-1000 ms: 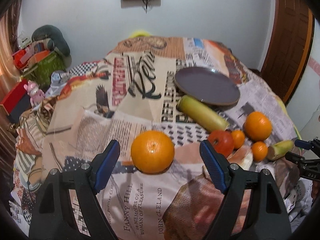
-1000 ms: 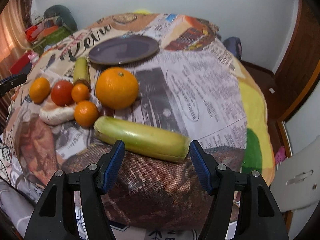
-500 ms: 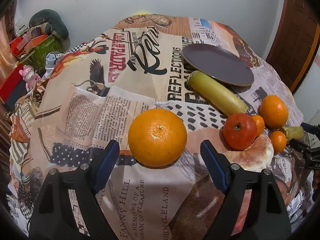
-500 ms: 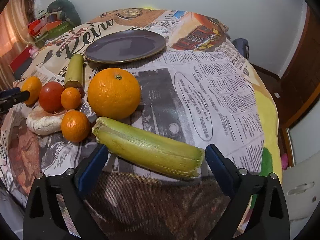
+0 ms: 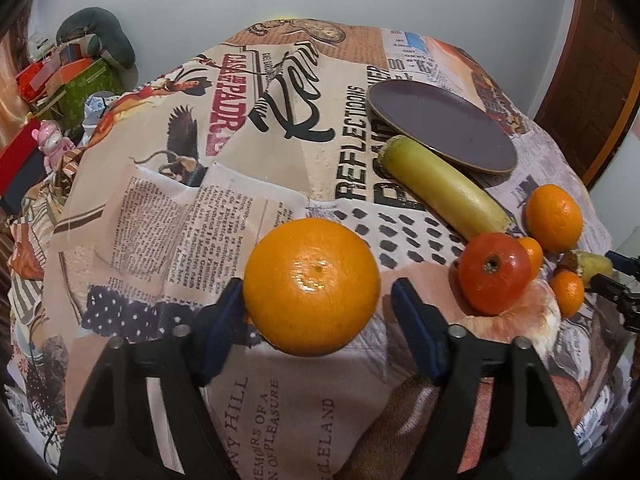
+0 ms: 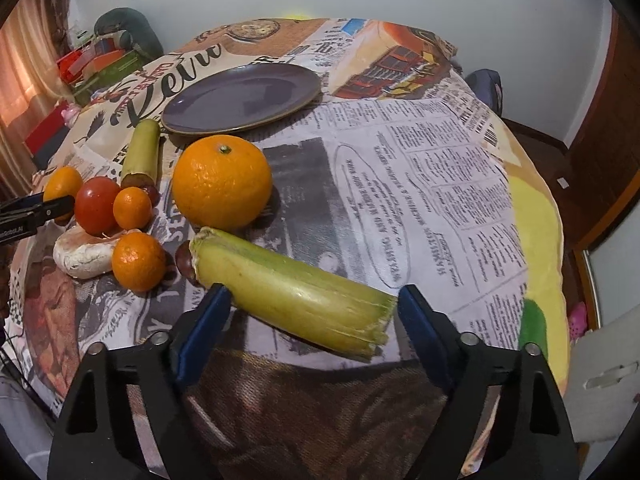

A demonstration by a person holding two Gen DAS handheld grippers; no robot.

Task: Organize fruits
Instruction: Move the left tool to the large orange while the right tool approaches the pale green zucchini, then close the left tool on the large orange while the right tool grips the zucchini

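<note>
A large orange (image 5: 312,268) rests on the newspaper-print tablecloth between the pads of my left gripper (image 5: 316,292). Its jaws are closing: the left pad is at the peel and a narrow gap shows at the right pad. A yellow-green banana (image 6: 280,288) lies slantwise between the pads of my right gripper (image 6: 313,294), whose jaws are also closing without a firm press. An empty purple plate (image 6: 240,98) sits farther back. A second banana (image 6: 141,152), another big orange (image 6: 222,182), a red tomato (image 6: 97,205) and two small tangerines (image 6: 138,262) lie in between.
A pale mushroom-like lump (image 6: 86,256) lies under the tomato. Boxes, a pink toy (image 5: 50,142) and a cushion are piled beyond the table's left edge. A white chair (image 6: 608,384) and a wooden door stand to the right. The cloth drops off at the near edge.
Both grippers came lower and closer to their fruit. The left jaws narrowed around the large orange. The right jaws spread wide, then narrowed around the banana.
</note>
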